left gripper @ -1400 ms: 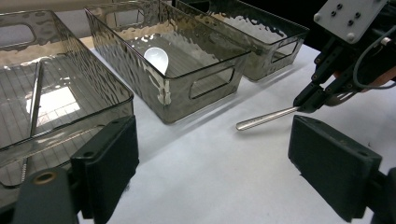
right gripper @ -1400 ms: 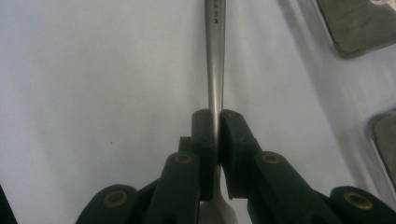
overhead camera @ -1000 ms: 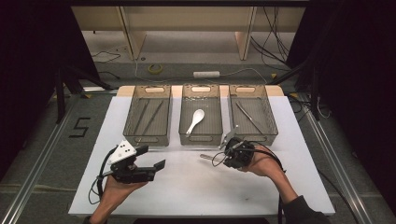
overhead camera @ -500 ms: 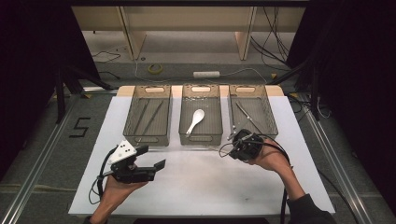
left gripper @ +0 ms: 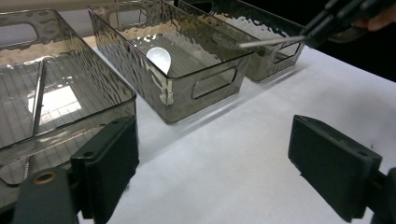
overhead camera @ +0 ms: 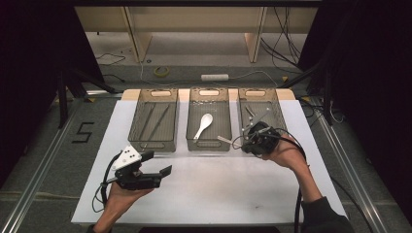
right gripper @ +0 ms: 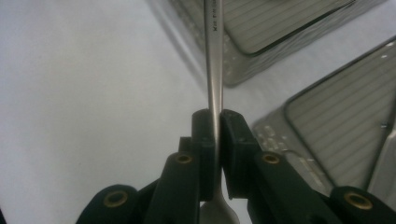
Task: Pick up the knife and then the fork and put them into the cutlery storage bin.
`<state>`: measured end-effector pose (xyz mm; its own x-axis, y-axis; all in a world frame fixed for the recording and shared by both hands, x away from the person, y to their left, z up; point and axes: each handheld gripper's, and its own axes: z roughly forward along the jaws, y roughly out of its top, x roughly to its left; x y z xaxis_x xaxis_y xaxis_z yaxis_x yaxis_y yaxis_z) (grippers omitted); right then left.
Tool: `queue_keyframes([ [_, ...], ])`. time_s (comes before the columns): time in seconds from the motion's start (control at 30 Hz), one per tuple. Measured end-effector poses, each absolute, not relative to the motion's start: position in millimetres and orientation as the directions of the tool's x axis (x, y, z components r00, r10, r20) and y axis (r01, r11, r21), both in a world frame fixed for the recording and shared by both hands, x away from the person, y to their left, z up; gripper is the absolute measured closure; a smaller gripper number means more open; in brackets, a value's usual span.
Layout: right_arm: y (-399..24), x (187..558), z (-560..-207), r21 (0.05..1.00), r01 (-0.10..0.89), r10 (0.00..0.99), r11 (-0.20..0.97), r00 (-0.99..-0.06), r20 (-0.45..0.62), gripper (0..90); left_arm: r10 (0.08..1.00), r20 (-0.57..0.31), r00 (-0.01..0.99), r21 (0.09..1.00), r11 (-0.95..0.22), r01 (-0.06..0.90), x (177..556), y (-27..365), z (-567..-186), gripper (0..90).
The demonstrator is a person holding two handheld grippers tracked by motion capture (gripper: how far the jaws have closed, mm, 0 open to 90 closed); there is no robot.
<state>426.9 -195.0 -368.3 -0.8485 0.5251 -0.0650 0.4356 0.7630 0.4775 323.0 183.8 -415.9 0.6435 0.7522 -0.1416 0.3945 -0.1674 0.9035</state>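
My right gripper is shut on a silvery metal utensil, whose thin handle runs up out of the pinched jaws. It hovers at the near end of the right clear bin, with the handle pointing left toward the middle bin. From the left gripper view the same utensil juts from the right gripper above the bins. My left gripper rests low over the white mat with its jaws wide open and nothing between them. A white spoon lies in the middle bin.
Three clear bins stand in a row at the far side of the white mat. The left bin holds long thin sticks, and the right one holds several metal pieces. Cables trail from both grippers. Dark floor and rails flank the table.
My right hand has lifted and moved away and to the right, toward the right bin, carrying the metal utensil. The left hand has stayed still.
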Motion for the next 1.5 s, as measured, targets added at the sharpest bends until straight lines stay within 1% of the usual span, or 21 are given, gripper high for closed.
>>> queue_keyframes([
  [0.17,-202.7,443.7,-354.5,0.489,0.459,0.560,0.742,-0.825,-0.076,85.2,0.753,-0.143,0.642,0.904,-0.165,0.395,323.0,184.1,-415.9,15.6],
  [0.27,-208.8,455.3,-348.3,0.501,0.492,0.598,0.712,-0.798,-0.066,85.2,0.753,-0.144,0.642,0.904,-0.164,0.395,322.9,184.1,-415.8,15.6],
  [0.5,-221.6,483.0,-343.4,0.524,0.551,0.672,0.650,-0.738,-0.057,85.2,0.755,-0.144,0.640,0.904,-0.163,0.396,323.1,184.2,-415.9,15.6],
  [0.93,-241.3,521.8,-358.1,0.517,0.665,0.787,0.539,-0.616,-0.028,85.1,0.753,-0.145,0.642,0.904,-0.163,0.395,323.1,184.0,-415.8,15.6],
  [1.5,-250.3,541.0,-371.8,0.519,0.712,0.842,0.473,-0.539,-0.027,85.1,0.752,-0.144,0.644,0.905,-0.164,0.394,322.9,184.2,-415.5,15.6],
])
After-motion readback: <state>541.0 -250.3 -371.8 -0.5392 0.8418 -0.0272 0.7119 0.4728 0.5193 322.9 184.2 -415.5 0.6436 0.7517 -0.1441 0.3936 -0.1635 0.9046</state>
